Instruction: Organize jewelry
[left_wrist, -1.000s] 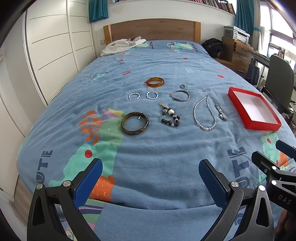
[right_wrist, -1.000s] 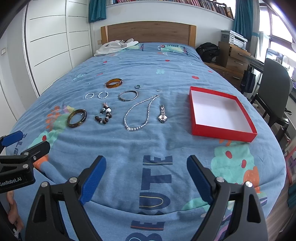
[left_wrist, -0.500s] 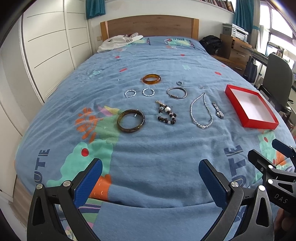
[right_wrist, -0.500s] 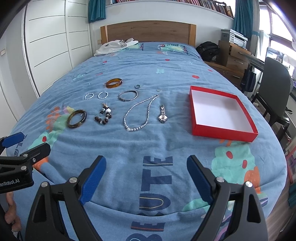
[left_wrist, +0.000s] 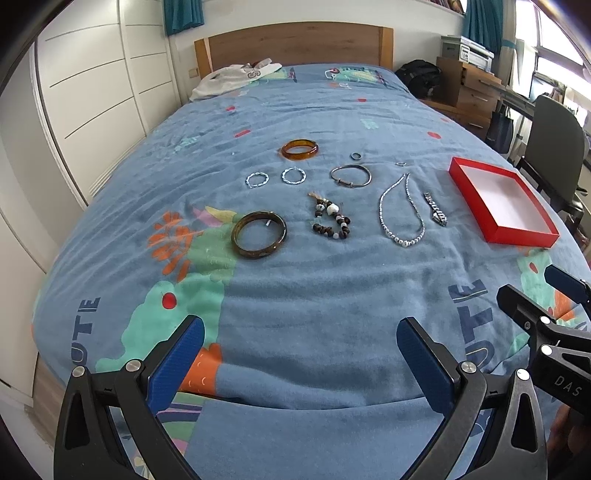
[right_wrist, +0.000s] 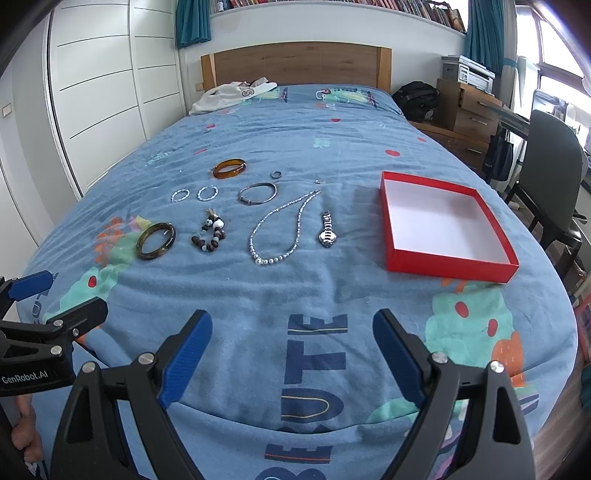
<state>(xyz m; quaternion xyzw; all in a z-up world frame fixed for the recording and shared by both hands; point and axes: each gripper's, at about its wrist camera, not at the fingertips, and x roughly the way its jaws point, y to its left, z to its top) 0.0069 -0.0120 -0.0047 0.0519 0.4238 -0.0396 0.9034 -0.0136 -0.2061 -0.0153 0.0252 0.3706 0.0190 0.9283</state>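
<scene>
Jewelry lies spread on a blue blanket: a dark bangle (left_wrist: 259, 239) (right_wrist: 156, 241), an amber bangle (left_wrist: 299, 149) (right_wrist: 229, 168), a bead bracelet (left_wrist: 330, 221) (right_wrist: 211, 235), a pearl necklace (left_wrist: 402, 212) (right_wrist: 280, 229), a watch (left_wrist: 436, 214) (right_wrist: 327, 233), a thin metal bangle (left_wrist: 350, 175) (right_wrist: 257, 192), two small silver hoops (left_wrist: 275, 178) and a small ring (right_wrist: 276, 174). An empty red box (left_wrist: 502, 201) (right_wrist: 445, 225) sits to their right. My left gripper (left_wrist: 301, 354) and right gripper (right_wrist: 291, 347) hang open over the bed's near end, far from the jewelry.
A white garment (right_wrist: 231, 94) lies by the wooden headboard (right_wrist: 295, 62). White wardrobe doors (right_wrist: 96, 96) line the left side. A black bag (right_wrist: 415, 99), wooden drawers (right_wrist: 467, 114) and a dark chair (right_wrist: 554, 173) stand to the right of the bed.
The left gripper has drawn back and tilted a little, so the jewelry sits slightly farther off in its view. The right view is almost unchanged. Both grippers stay open.
</scene>
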